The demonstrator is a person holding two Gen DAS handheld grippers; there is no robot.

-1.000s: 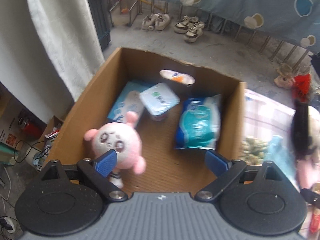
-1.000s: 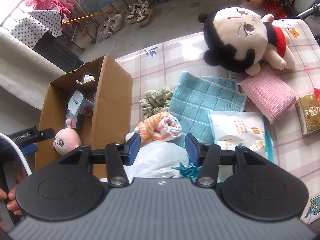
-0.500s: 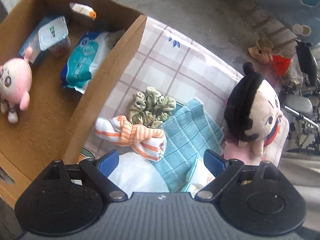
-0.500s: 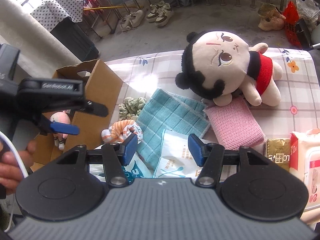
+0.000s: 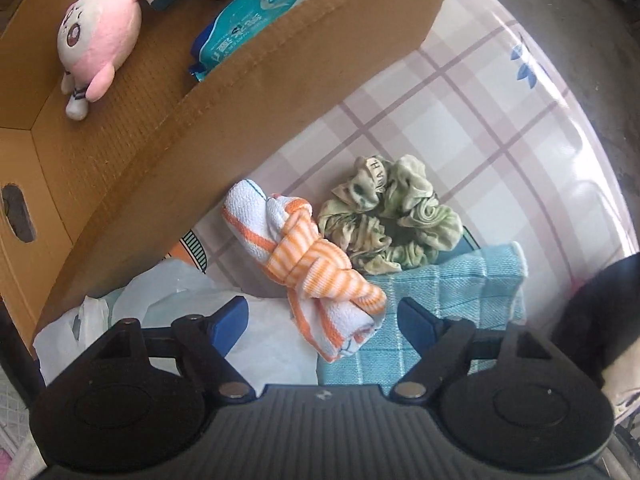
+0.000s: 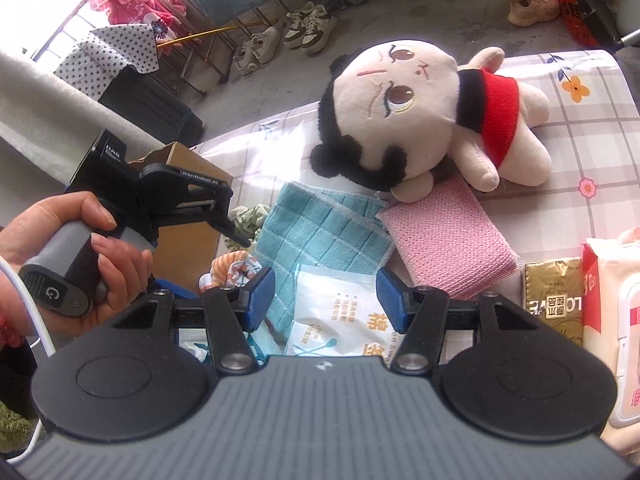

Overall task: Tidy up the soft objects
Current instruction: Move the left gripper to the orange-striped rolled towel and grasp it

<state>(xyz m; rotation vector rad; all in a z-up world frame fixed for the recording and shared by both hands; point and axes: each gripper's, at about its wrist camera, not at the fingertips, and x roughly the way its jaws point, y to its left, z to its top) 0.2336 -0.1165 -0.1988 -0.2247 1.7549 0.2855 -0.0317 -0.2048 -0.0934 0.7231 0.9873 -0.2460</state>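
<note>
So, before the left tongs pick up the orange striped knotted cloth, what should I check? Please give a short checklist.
1. Left tongs open: ok.
2. Nothing held in them: ok.
3. Orange-and-white striped knotted cloth between the blue pads: ok, its near end lies there.
4. Cloth free of neighbours: not ok, it rests on the teal checked towel and touches the green fabric scrunchie.
5. Room in the brown cardboard box: ok, bare floor beside the pink round plush toy.
6. Right tongs out of the way: ok.
</note>
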